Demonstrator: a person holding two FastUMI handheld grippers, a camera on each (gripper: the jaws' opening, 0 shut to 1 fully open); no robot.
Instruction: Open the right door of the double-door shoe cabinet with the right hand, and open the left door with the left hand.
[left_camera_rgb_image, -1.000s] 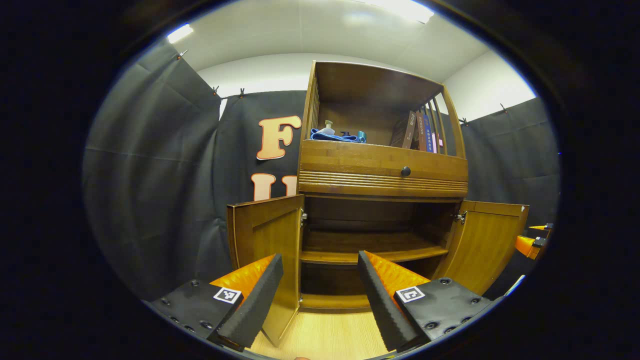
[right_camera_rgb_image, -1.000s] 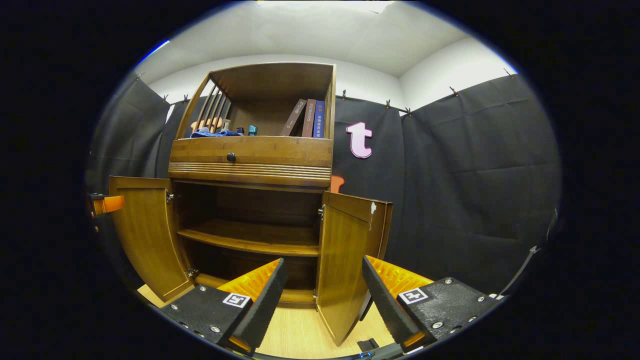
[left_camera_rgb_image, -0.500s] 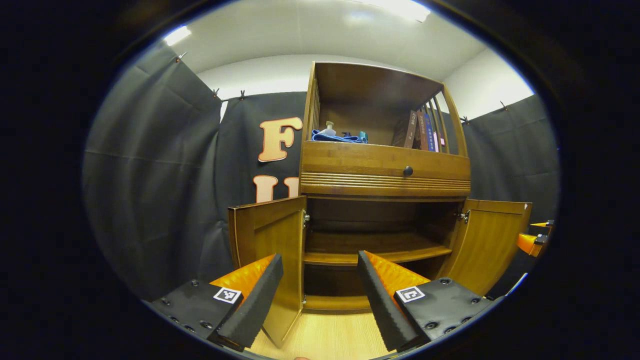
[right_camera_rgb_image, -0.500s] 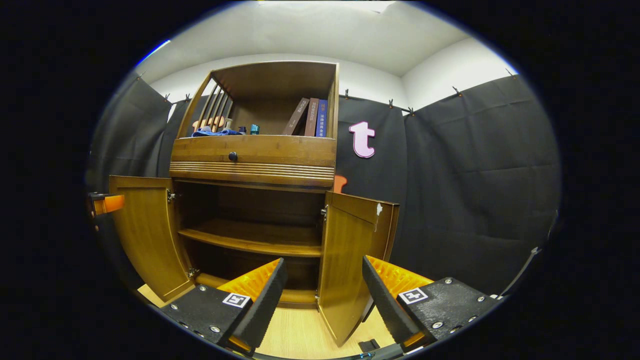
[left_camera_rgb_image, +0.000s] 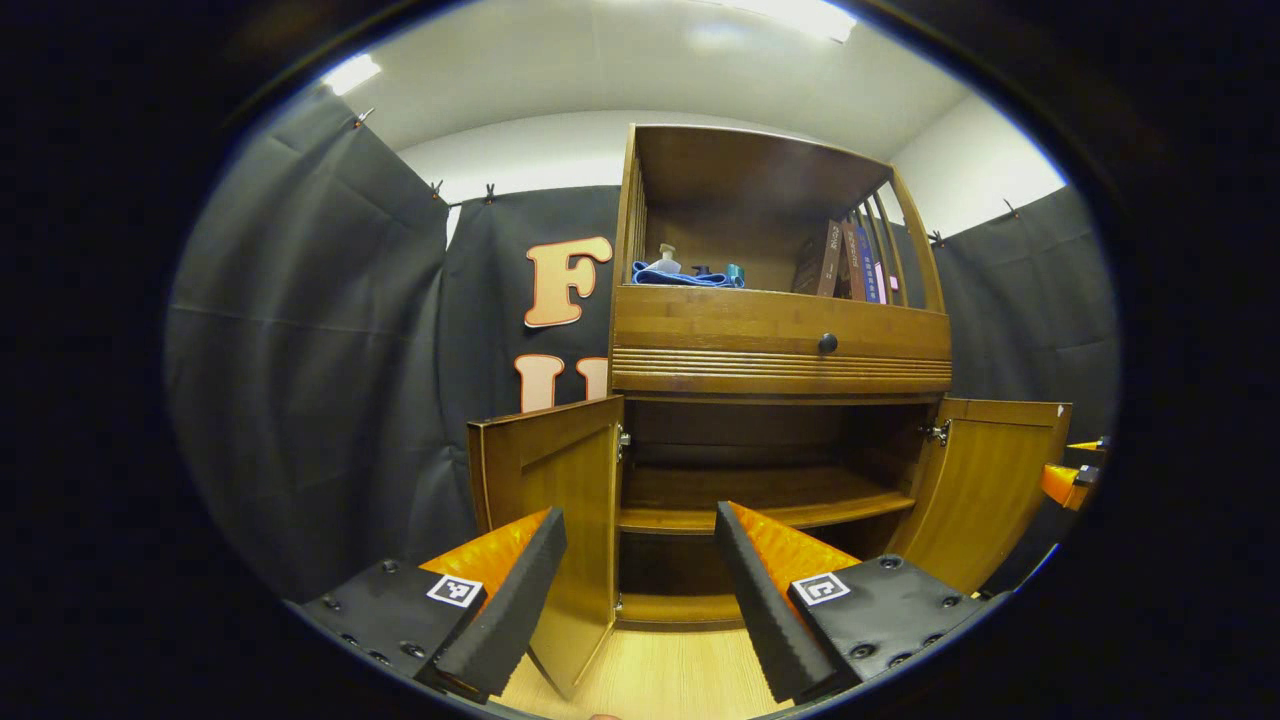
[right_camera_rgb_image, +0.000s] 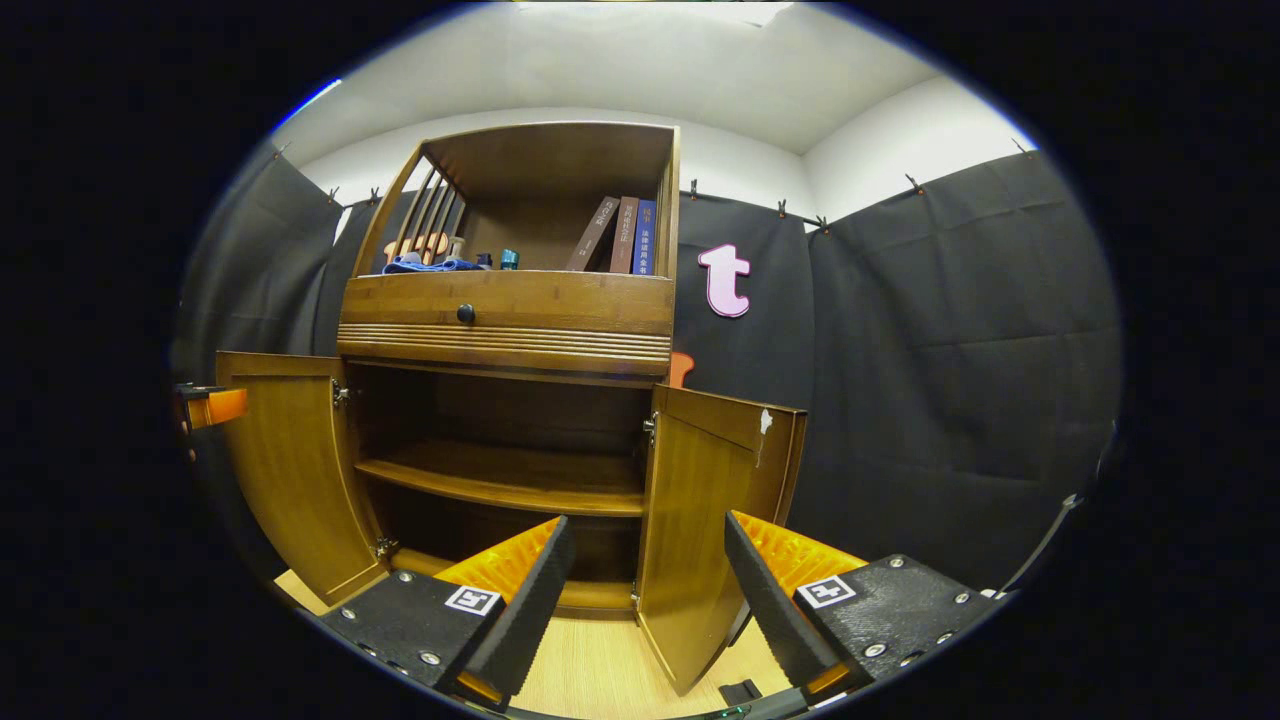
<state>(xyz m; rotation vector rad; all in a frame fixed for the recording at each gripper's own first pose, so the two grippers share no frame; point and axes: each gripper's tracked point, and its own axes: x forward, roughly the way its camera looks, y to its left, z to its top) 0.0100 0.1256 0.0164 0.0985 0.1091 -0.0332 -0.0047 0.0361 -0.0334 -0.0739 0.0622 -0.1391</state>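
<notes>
Left claw (left_camera_rgb_image: 640, 580): released, empty; left door (left_camera_rgb_image: 560, 520) at its 11 o'clock, swung out.
Right claw (right_camera_rgb_image: 645, 590): released, empty; right door (right_camera_rgb_image: 700, 530) at its 12 o'clock, swung out.
Cabinet (right_camera_rgb_image: 505, 315): both doors look open; each claw nearest its own door.

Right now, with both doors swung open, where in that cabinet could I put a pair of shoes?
The middle shelf between the left door and right door looks bare, and so does the bottom board under it. The top shelf is crowded: a blue cloth and bottle on one side, books on the other.
</notes>
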